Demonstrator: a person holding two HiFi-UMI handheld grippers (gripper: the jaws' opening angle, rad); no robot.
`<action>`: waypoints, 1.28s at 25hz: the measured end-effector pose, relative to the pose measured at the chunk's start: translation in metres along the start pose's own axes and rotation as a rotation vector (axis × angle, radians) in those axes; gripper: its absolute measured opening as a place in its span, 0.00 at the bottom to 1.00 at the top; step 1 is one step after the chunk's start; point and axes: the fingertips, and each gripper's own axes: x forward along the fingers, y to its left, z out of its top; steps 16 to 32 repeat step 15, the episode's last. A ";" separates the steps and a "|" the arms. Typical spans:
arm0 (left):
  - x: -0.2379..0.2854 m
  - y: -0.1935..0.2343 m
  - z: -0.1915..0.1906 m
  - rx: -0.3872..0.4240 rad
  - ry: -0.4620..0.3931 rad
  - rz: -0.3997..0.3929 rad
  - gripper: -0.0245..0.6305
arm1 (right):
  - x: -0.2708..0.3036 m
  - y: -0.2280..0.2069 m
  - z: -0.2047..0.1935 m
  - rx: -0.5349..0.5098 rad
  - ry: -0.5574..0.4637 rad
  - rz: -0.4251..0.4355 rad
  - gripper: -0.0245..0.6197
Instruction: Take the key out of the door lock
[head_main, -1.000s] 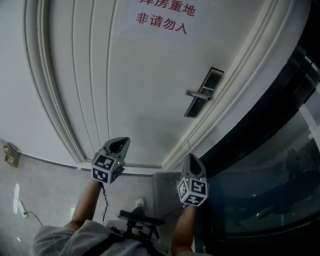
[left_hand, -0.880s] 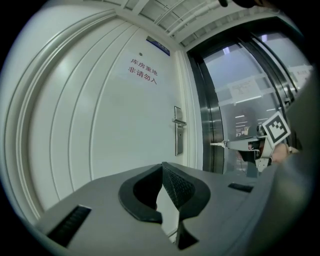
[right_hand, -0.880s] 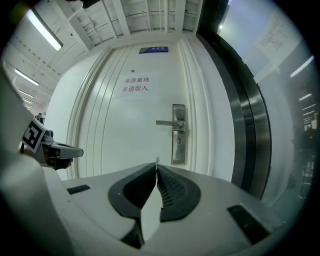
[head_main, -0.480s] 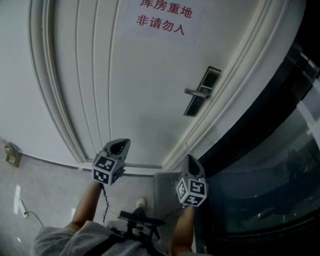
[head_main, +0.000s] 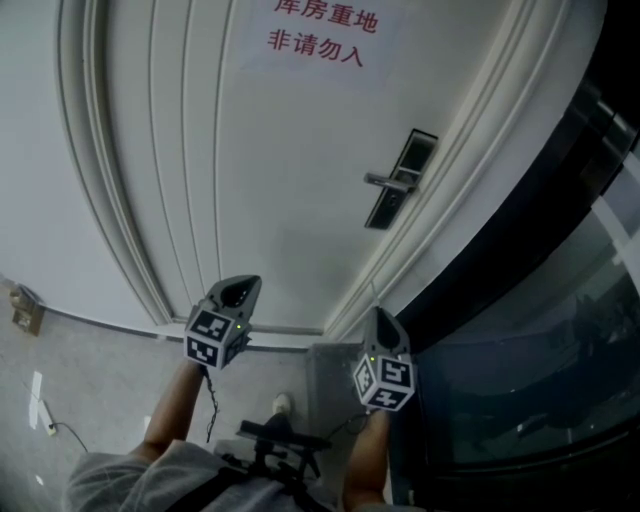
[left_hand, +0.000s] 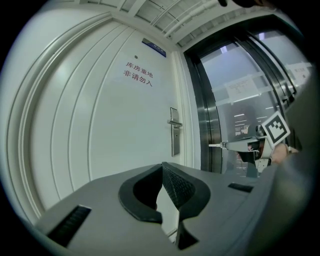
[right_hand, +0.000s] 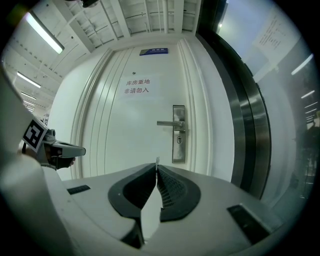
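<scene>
We see 1 white door (head_main: 280, 180) with 2 lines of red writing (head_main: 320, 35) on it and 1 small blue sign (right_hand: 154, 51) above it. On the right side of the door there is 1 dark lock plate (head_main: 415, 152). It has 1 silver handle (head_main: 390, 182) that sticks out to the left, and 1 keyhole (right_hand: 179, 140) sits under the handle. To the right of the door stands 1 glass wall (head_main: 520, 330) with a dark frame. We hold 2 grippers, 1 in each hand, and our 2 bare arms show at the bottom of the head view. The 2 grippers are side by side, both point level at the door, and both are well apart from the lock. Each one carries 1 cube with black and white squares. The left gripper (head_main: 240, 288) has its 2 jaws pressed together at the tips, with nothing between them. The right gripper (head_main: 378, 315) has its 2 jaws squeezed together too, and they pinch 1 thin pale piece (left_hand: 215, 145) that pokes out past the tips. It may be the key, but it is too small for us to be sure. The keyhole is also too small for us to tell if a key is in it.
</scene>
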 end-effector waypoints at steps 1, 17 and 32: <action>0.000 -0.001 0.000 0.001 0.001 0.000 0.04 | 0.000 -0.001 0.000 -0.001 0.000 -0.002 0.07; 0.002 -0.015 -0.001 0.010 0.007 -0.002 0.04 | -0.007 -0.011 -0.004 0.012 -0.004 0.008 0.07; 0.002 -0.015 -0.001 0.010 0.007 -0.002 0.04 | -0.007 -0.011 -0.004 0.012 -0.004 0.008 0.07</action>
